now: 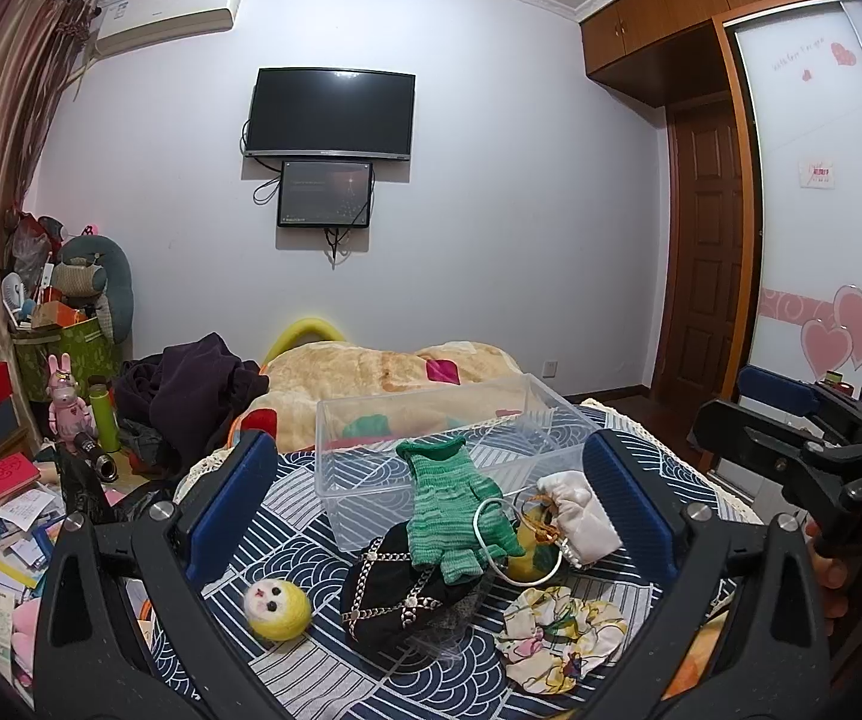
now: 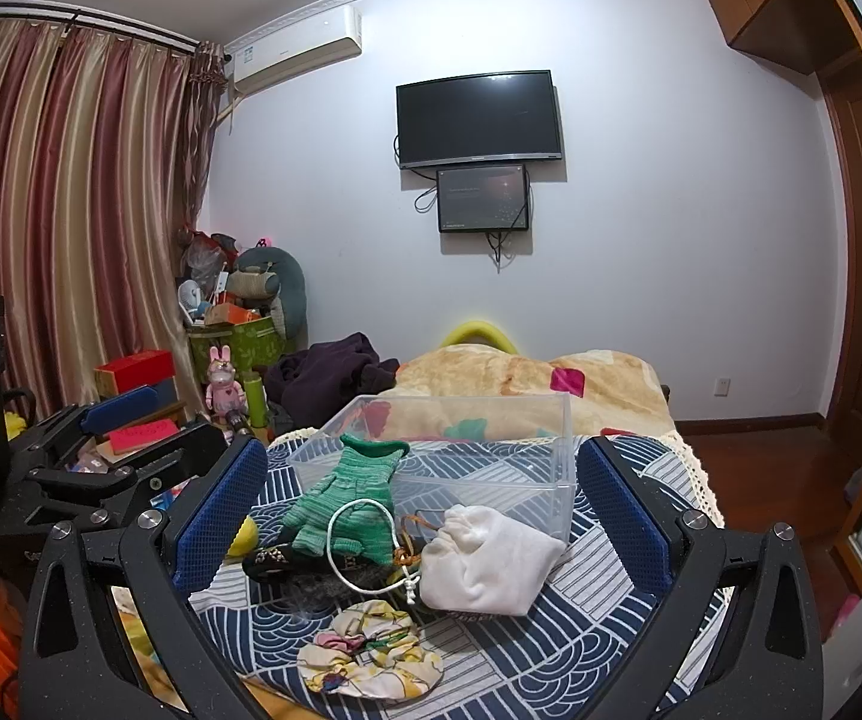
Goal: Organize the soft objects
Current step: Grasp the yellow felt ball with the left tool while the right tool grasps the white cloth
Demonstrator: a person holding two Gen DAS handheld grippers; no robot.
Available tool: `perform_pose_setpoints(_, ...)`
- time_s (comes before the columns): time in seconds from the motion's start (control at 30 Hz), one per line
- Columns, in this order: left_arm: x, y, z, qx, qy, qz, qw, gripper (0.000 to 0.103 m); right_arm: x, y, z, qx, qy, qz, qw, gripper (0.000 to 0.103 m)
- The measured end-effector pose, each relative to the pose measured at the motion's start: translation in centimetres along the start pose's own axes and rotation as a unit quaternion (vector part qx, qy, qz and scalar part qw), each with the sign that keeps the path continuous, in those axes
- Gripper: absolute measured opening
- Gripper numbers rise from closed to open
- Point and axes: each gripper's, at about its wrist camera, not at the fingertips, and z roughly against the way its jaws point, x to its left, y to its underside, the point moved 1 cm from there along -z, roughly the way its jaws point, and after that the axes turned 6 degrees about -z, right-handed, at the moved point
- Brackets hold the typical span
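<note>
Soft objects lie heaped on the patterned cloth [image 1: 287,498] just before the clear bin [image 1: 431,420], which looks bare inside: a green glove [image 1: 454,504] draped over a black pouch [image 1: 401,588], a white pouch [image 2: 484,558], a floral scrunchie [image 2: 371,642]. Left gripper [image 1: 431,510] and right gripper [image 2: 425,516] both hover spread wide, holding nothing. A white cord loop [image 2: 359,540] crosses the glove; a pinch there may well drag neighbours along.

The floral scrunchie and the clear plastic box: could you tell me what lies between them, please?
In the right wrist view, a white pouch and a white cord loop lie between the floral scrunchie and the clear plastic box.
</note>
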Motion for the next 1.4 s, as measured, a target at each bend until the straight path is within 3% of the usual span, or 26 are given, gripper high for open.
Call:
perform_pose_setpoints(0.23, 0.4, 0.1, -0.2, 0.006, 0.006, 0.006, 0.9999, 0.103, 0.0, 0.1, -0.1, 0.003, 0.002, 0.001, 1.0, 0.103)
perform_pose_setpoints(0.47, 2.3, 1.9, -1.8, 0.04, -0.003, 0.019, 0.999, 0.103, -0.7, 1.0, -1.5, 0.026, 0.005, -0.001, 1.0, 0.103)
perform_pose_setpoints(0.53, 3.1, 2.6, -2.3, 0.051, -0.012, 0.025, 0.9983, 0.098, -1.2, 1.4, -2.1, 0.035, 0.011, -0.001, 0.999, 0.103)
perform_pose_setpoints(0.6, 4.4, 3.4, -3.3, 0.071, -0.022, 0.036, 0.9966, 0.087, -1.7, 2.0, -2.9, 0.047, 0.016, -0.006, 0.999, 0.103)
perform_pose_setpoints(0.8, 7.7, 6.3, -6.2, 0.122, -0.05, 0.069, 0.9889, 0.08, -3.2, 3.5, -5.2, 0.089, 0.028, -0.023, 0.995, 0.098)
perform_pose_setpoints(1.03, 9.7, 10.2, -9.2, 0.183, -0.065, 0.083, 0.9774, 0.071, -5.3, 5.8, -8.1, 0.159, 0.035, -0.064, 0.985, 0.078)
perform_pose_setpoints(1.2, 10.0, 12.4, -10.8, 0.226, -0.057, 0.087, 0.9685, 0.046, -5.8, 6.4, -8.4, 0.182, 0.011, -0.092, 0.979, 0.056)
perform_pose_setpoints(1.4, 9.6, 12.0, -10.4, 0.216, -0.056, 0.08, 0.9715, 0.045, -5.5, 6.4, -7.9, 0.185, -0.013, -0.092, 0.978, 0.026)
